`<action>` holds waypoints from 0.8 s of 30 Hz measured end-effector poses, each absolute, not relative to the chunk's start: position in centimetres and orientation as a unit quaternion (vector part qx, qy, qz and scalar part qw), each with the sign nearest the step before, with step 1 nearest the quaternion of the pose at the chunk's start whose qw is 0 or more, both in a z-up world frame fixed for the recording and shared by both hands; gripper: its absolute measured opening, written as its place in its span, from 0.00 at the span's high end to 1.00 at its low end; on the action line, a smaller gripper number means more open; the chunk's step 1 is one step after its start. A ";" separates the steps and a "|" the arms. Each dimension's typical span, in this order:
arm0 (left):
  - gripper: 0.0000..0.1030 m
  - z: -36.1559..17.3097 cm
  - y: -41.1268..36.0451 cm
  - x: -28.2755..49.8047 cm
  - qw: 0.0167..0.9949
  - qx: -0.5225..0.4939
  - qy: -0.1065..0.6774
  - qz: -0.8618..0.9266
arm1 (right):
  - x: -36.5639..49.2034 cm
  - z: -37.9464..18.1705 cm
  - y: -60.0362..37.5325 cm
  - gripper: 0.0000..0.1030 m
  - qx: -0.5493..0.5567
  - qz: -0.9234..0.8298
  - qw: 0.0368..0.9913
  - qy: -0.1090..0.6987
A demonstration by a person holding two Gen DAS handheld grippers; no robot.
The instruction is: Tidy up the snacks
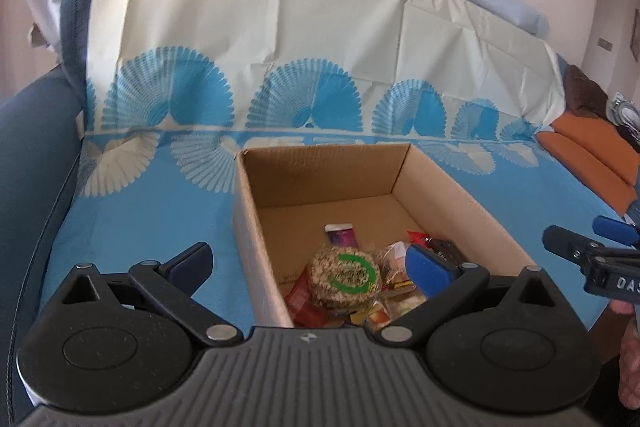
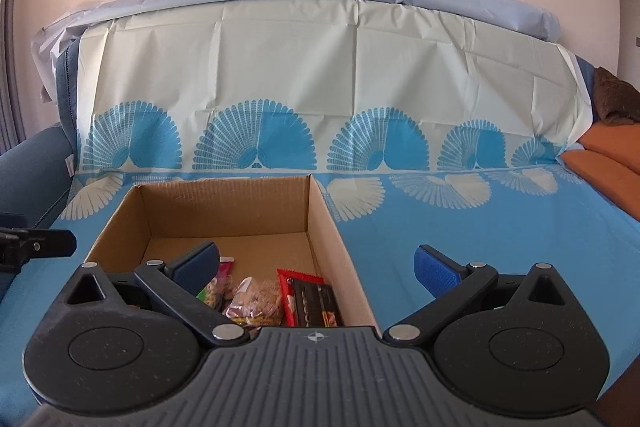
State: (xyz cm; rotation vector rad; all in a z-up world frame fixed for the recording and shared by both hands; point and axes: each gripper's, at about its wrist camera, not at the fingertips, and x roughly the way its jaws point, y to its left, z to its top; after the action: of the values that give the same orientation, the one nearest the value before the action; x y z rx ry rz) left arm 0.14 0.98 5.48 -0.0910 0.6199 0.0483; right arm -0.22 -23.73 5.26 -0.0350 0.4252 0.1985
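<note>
An open cardboard box [image 1: 256, 227] stands on a blue patterned cloth and also shows in the right wrist view [image 2: 332, 227]. Its near end holds several snack packs: a round rice cake pack with a green ring [image 1: 346, 281], a pink wrapper [image 1: 340, 233], a dark chocolate bar [image 2: 316, 301], a red pack [image 2: 290, 291] and a cracker bag [image 2: 256, 301]. My left gripper [image 1: 310, 267] is open and empty, straddling the box's left wall. My right gripper [image 2: 318, 267] is open and empty, straddling the box's right wall; it also shows in the left wrist view [image 1: 580, 239].
The box sits on a sofa seat covered with the blue and cream fan-print cloth [image 2: 480, 227]. The draped backrest [image 2: 320, 67] rises behind. An orange cushion [image 2: 608, 163] lies at the right, the blue sofa arm [image 1: 32, 167] at the left.
</note>
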 end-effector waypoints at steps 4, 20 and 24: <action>0.00 4.7 0.0 -1.7 0.935 -0.058 0.341 0.076 | -2.7 5.1 -24.0 0.01 -0.002 0.107 0.970 0.217; 0.00 -0.5 0.4 -3.2 0.908 -0.112 0.391 0.099 | -2.2 2.8 -22.1 0.01 -0.057 0.105 0.958 0.261; 0.00 -0.6 0.4 -3.1 0.907 -0.112 0.394 0.100 | -2.0 2.5 -21.7 0.01 -0.061 0.107 0.955 0.271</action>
State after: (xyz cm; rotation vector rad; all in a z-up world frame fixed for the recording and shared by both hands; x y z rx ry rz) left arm -3.08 0.36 -0.63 -0.2318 0.8125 0.2070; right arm -1.96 -21.69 2.51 -0.1247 0.5512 0.2172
